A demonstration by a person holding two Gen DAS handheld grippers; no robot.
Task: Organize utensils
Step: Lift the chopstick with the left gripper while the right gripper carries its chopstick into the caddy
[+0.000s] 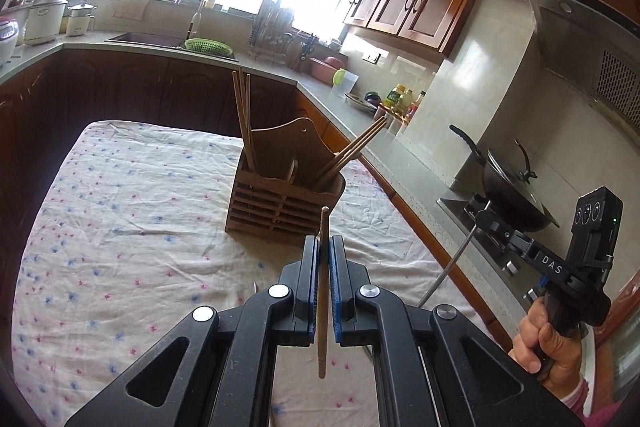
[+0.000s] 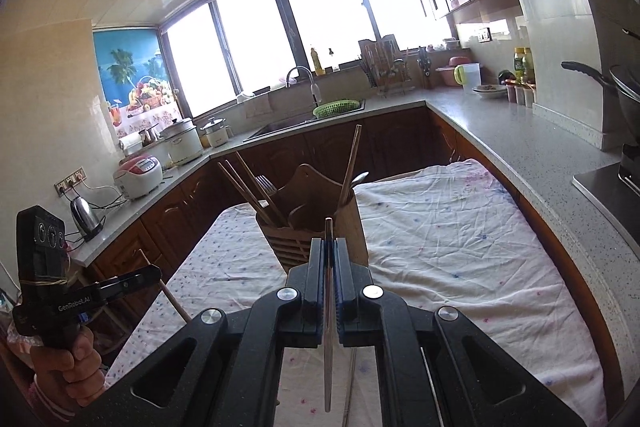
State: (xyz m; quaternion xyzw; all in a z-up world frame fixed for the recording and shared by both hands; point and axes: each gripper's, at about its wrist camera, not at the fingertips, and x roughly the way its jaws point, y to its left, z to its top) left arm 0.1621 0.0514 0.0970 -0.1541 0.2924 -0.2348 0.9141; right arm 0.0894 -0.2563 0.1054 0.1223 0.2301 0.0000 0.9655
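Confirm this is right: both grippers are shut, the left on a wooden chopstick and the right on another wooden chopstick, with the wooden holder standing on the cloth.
One thing is wrong. The right gripper is shut on a thin metal utensil, not wood, as the right wrist view shows. The left gripper does hold a wooden chopstick, and the wooden holder stands on the cloth.

Home kitchen, wooden cabinets (image 1: 416, 7), sink (image 2: 288, 127), rice cooker (image 2: 138, 175), stove wok (image 1: 512, 191)
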